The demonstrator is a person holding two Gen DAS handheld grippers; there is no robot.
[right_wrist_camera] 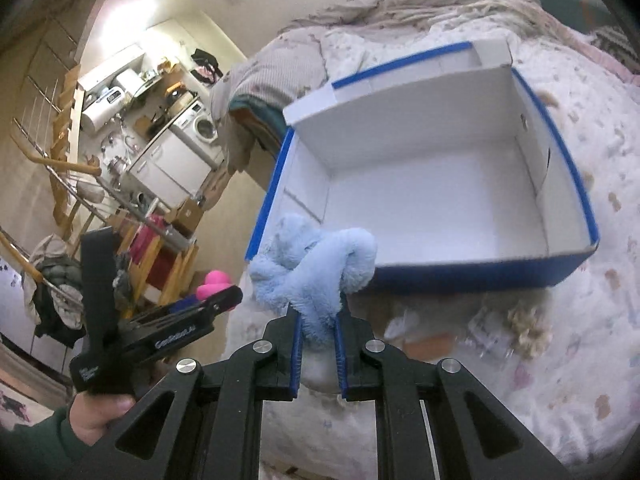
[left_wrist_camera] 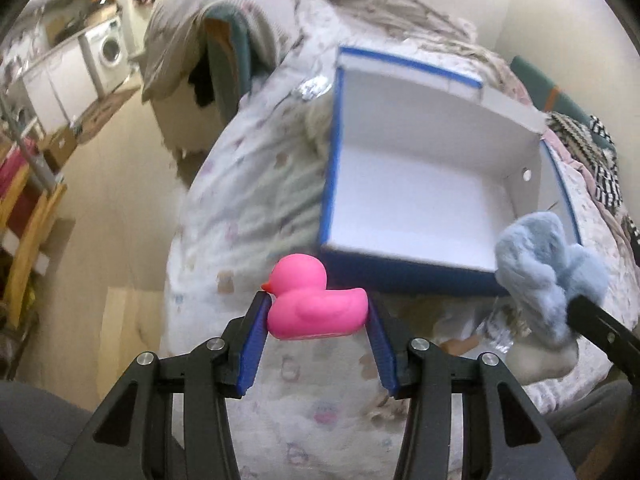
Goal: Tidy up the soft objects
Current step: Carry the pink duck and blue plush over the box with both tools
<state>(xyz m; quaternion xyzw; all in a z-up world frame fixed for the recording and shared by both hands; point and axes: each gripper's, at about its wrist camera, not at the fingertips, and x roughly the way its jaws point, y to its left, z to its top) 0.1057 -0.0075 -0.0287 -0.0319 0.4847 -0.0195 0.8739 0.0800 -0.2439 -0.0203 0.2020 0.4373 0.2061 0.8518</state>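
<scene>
My left claw [left_wrist_camera: 316, 312] pinches one glossy pink rubber duck [left_wrist_camera: 314, 306] at lower centre, above the bed [left_wrist_camera: 248, 184]. My right claw [right_wrist_camera: 318, 322] clamps one fluffy pale-blue plush [right_wrist_camera: 316, 268], just before the one blue box [right_wrist_camera: 472, 276], white inside.

Left wrist view: close, angled down over bed [left_wrist_camera: 248, 184] toward blue-and-white box [left_wrist_camera: 420, 184]. Right wrist view: close, same downward aim, further right. Shared: box [right_wrist_camera: 432, 184], bed [right_wrist_camera: 580, 320].
</scene>
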